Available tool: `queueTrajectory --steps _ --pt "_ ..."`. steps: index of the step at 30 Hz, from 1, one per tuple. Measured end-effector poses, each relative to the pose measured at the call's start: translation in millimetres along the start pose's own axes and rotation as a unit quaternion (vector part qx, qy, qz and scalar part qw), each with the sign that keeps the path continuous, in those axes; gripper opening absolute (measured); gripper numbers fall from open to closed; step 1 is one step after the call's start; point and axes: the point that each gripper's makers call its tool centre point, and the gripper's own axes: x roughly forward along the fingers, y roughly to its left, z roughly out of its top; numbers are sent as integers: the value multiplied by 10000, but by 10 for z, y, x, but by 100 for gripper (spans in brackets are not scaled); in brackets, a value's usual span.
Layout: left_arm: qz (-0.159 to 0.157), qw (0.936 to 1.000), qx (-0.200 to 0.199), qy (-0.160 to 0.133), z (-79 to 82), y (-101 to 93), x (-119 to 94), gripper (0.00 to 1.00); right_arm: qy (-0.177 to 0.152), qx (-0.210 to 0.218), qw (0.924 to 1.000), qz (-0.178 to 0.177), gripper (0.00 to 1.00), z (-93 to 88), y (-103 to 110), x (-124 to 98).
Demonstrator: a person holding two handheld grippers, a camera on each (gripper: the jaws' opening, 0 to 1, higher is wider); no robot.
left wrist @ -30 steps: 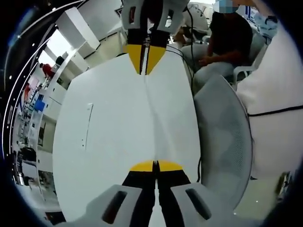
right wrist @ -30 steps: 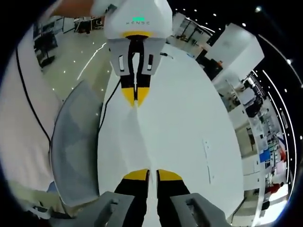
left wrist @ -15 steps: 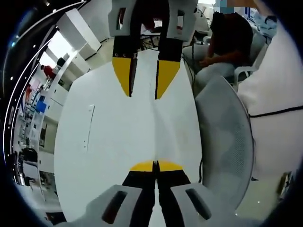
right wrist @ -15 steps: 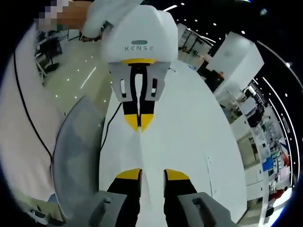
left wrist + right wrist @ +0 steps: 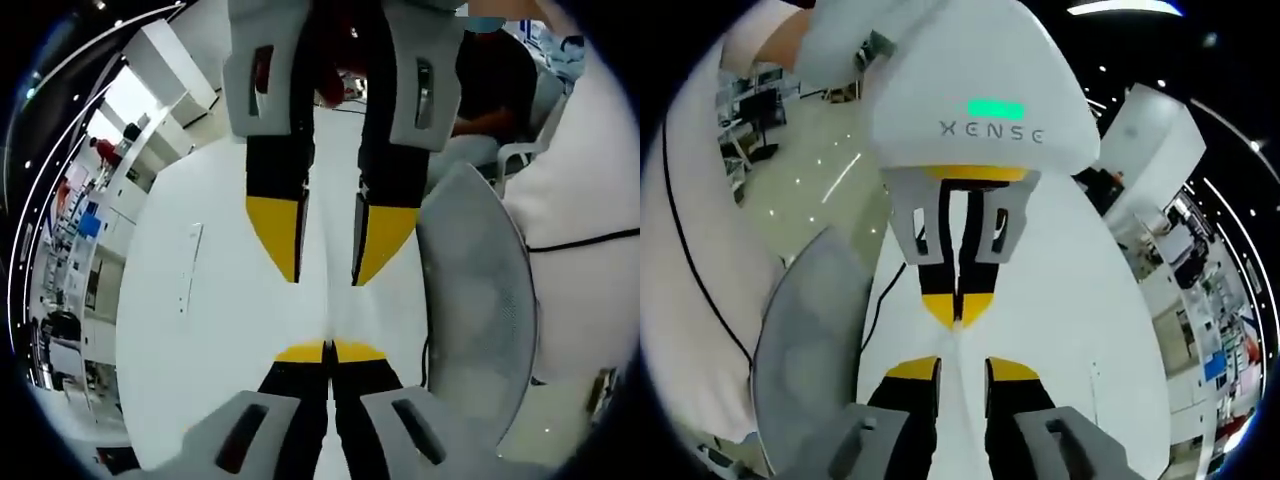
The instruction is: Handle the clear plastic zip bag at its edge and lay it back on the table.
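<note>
White table across the middle of the left gripper view. Open-plan office beyond it at 9 to 10 o'clock. Grey mesh chair at 3 o'clock, touching or just beside the table edge. Seated person in dark top at 1 o'clock, behind the chair.

Left gripper at 6 o'clock: yellow tips pressed together, no gap between them.

Right gripper in from 12 o'clock, pointing down at the left one. Tips set apart by a narrow gap, nothing clamped. Close to the left tips, not touching.

Clear zip bag very hard to make out against the white. Noted as a faint vertical crease from the left tips up towards the gap of the right ones, low over the table. Probably pinched at its edge by the left gripper, though contact can't be confirmed.

Right gripper view, same layout mirrored: own tips parted at 6 o'clock, left gripper closed just above centre, chair at 8 o'clock.
</note>
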Motion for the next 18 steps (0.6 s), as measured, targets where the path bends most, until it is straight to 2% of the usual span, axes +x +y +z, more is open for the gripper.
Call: queueTrajectory --steps 18 --pt "36 10000 17 -12 33 41 -3 0 -264 -31 9996 -9 5 105 -31 96"
